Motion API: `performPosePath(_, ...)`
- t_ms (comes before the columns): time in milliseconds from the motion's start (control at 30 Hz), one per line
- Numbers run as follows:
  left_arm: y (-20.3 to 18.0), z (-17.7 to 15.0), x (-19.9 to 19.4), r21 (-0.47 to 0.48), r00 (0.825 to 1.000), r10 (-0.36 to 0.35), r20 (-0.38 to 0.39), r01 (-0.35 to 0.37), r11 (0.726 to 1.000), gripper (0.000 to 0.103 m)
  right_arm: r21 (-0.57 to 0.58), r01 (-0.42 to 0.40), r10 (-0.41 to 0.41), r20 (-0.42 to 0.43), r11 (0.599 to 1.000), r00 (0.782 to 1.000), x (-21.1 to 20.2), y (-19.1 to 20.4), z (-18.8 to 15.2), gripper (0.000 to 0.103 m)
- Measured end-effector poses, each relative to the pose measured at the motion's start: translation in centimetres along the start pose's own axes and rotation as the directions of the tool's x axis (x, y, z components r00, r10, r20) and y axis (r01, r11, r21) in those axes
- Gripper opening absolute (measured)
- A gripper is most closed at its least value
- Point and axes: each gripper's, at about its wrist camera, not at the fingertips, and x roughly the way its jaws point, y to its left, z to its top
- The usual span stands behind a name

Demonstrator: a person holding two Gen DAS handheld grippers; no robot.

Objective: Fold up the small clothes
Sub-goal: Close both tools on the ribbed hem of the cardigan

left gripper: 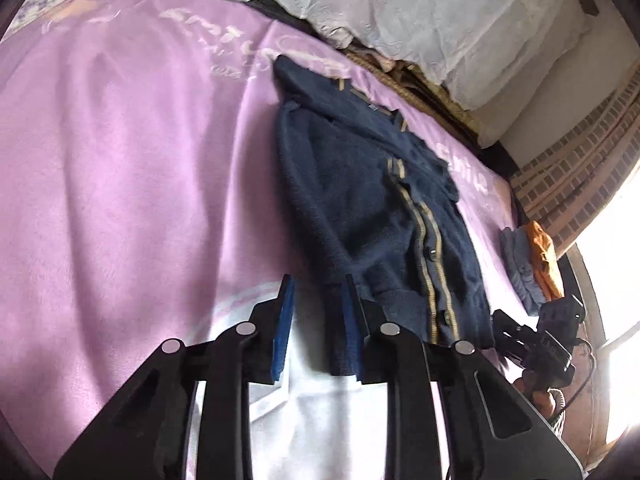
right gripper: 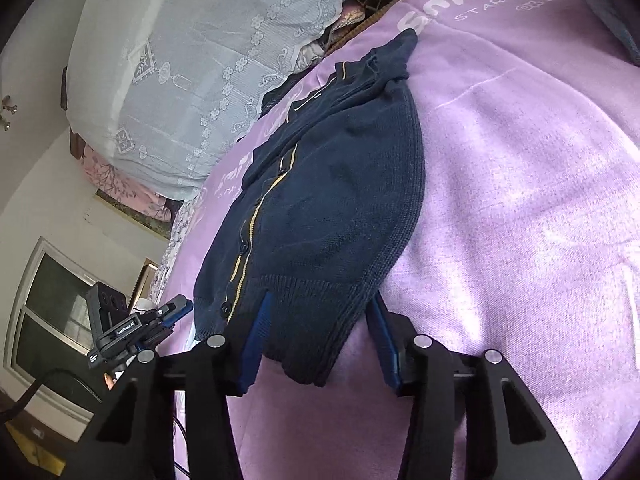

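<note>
Right wrist: "SMILE STAR LUCK" on blanket

Navy knitted cardigan spread flat on a lilac blanket printed with pale lettering, collar at the far end, hem at the near end, yellow-striped button band running lengthwise. Left gripper at the near hem: blue pads apart, right finger at the hem's left corner, nothing visibly pinched. Right gripper near the hem's right corner. Small orange and blue-grey clothes heaped at far right. White lace-covered pillows beyond.
</note>
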Motion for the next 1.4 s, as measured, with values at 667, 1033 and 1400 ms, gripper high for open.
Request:
performPosePath(667, -1.1, 1.1, 3.0, 0.004, 0.986, -0.135, -0.093, 0.136, 0.991, 0.054, -0.028, -0.015, 0.015, -0.002, 1.000, 1.000, 0.1, 0.3, -0.4, 0.055)
performPosePath(1033, -1.7, 2.1, 4.7, 0.005, 0.976, -0.170, -0.139, 0.172, 0.985, 0.036, -0.041, 0.007, -0.007, -0.011, 0.999, 1.000, 0.3, 0.9, -0.5, 0.057)
performPosePath(1400, -1.6, 0.9, 4.6, 0.040, 0.984, -0.062, -0.168, 0.069, 0.997, 0.021, 0.014, -0.028, 0.028, -0.047, 1.000, 0.999, 0.9, 0.3, 0.2, 0.010)
